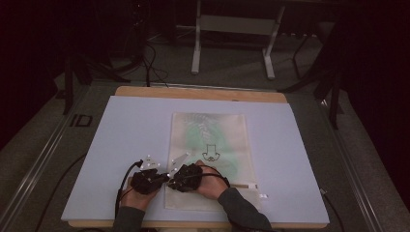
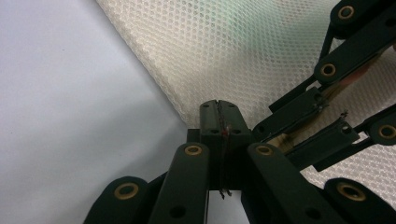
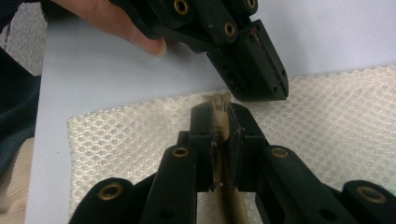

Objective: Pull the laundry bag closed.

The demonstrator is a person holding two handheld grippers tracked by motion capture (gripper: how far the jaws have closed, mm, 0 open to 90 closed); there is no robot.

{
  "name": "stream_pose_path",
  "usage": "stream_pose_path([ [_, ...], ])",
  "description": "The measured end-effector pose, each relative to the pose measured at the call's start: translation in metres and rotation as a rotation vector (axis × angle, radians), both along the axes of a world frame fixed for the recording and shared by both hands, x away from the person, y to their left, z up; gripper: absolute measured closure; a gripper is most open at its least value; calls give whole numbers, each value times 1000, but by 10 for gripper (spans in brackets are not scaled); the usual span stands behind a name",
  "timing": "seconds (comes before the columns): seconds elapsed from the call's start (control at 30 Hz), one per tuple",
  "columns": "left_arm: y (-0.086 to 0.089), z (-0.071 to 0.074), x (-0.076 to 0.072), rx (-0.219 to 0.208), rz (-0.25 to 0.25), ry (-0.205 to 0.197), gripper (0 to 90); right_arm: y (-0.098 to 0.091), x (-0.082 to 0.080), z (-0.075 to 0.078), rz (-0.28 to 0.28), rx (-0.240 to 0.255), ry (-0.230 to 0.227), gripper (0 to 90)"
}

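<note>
Two grippers: both work at the near left corner of a white mesh zipper pouch (image 1: 212, 159) that lies flat on a pale board (image 1: 121, 145) on the wooden table (image 1: 193, 92).
Left gripper (image 2: 218, 114): jaws together, pinching the very edge of the mesh at the pouch's corner; from above it sits just left of the other tool (image 1: 146, 181).
Pouch: flat, long side running away from the person, a green print and a small black figure showing through the mesh; its zipper (image 3: 229, 205) runs along the near end.
Right gripper (image 3: 219, 114): jaws clamped on the beige zipper tape at its end, where the tape's tip pokes out above the pads; it nearly touches the left tool (image 1: 186, 178).
Likely step: holding the corner steady so the zipper can be drawn along.
Risk, left: the hold on the mesh is thin, so a pull could slip the corner free and drag the whole pouch.
Risk, right: the pads seem to be on tape, not clearly on a pull tab, so the zipper may not travel.
Risk, both: the tools are crowded and could knock each other.
</note>
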State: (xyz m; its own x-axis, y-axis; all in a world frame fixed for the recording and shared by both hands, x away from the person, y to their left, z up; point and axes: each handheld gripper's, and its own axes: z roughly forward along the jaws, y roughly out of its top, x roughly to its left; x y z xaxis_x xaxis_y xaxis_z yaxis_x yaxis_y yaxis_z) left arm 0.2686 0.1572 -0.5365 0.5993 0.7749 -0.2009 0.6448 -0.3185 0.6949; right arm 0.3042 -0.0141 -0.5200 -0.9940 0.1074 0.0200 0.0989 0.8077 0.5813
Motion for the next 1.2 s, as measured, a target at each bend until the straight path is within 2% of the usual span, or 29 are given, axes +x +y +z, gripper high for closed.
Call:
stream_pose_path([
  [0.57,0,0,0,4,2,5,895,-2,-1,4,26,-49,-35,822],
  [0.7,0,0,1,3,1,8,896,-3,-1,5,22,-57,-30,822],
  [0.8,-1,0,0,9,4,4,895,-1,-2,6,32,-72,-47,822],
  [0.93,0,0,0,2,3,7,895,-3,-2,5,30,-62,-46,822],
  [1.2,-1,1,0,5,12,9,895,-7,-4,7,31,-82,-63,822],
])
